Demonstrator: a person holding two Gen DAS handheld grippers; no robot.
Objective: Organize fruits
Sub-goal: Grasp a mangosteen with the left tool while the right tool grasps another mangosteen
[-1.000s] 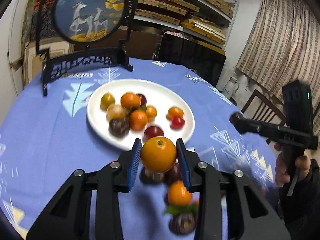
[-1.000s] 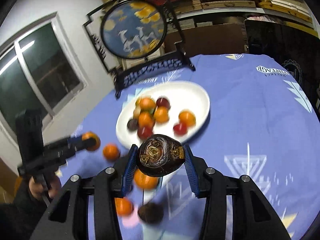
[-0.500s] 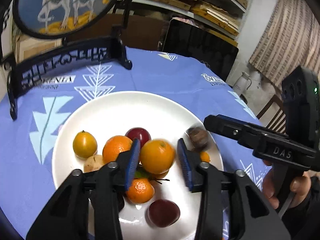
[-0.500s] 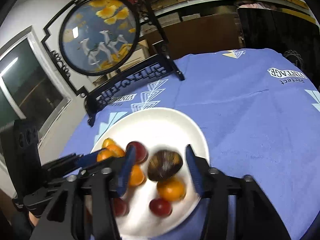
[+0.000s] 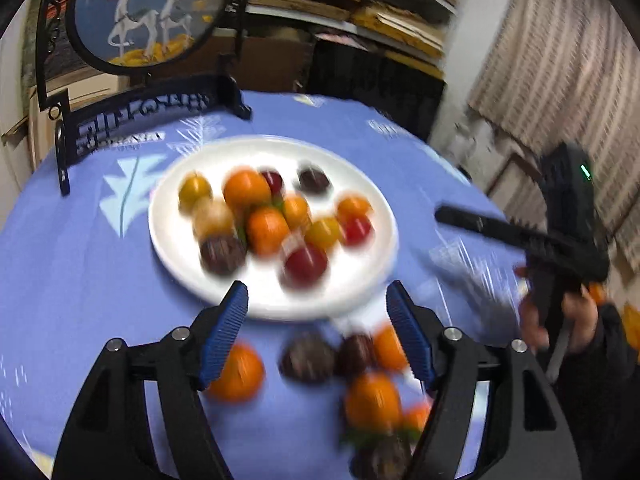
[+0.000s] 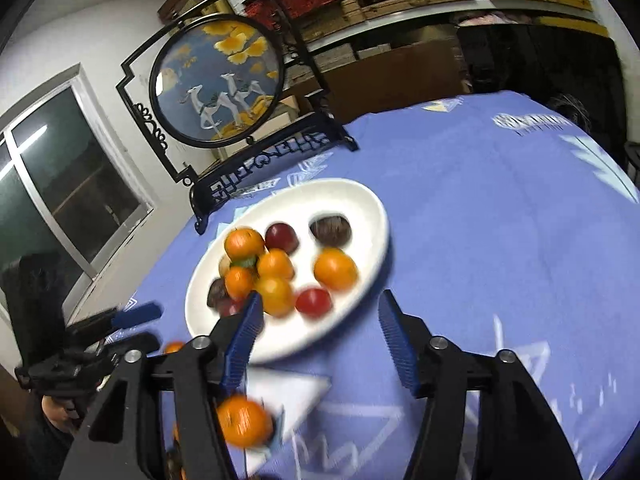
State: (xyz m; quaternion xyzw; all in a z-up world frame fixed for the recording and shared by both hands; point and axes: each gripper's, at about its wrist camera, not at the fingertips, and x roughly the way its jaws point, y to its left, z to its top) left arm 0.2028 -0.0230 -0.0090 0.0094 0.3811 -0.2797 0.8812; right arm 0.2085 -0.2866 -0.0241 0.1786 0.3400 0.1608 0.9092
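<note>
Holding about twelve round, blurred fruits (image 5: 267, 229), the smooth white oval plate (image 5: 368, 276) sits mid-cloth (image 6: 500, 216); about six more lie nearer. Both tongs, left (image 5: 318, 332) and right (image 6: 320, 338), gape empty.

Both views are lit by soft indoor light from above, moderately bright, with only faint shadows on the blue tablecloth (image 5: 80, 280). Motion blur smears the fruit on the white plate (image 5: 180, 256) and the near loose fruit in the left wrist view; the right wrist view is somewhat sharper. Fisheye distortion bends the shelves and darkens the corners. The window (image 6: 60, 184) looks dark.
</note>
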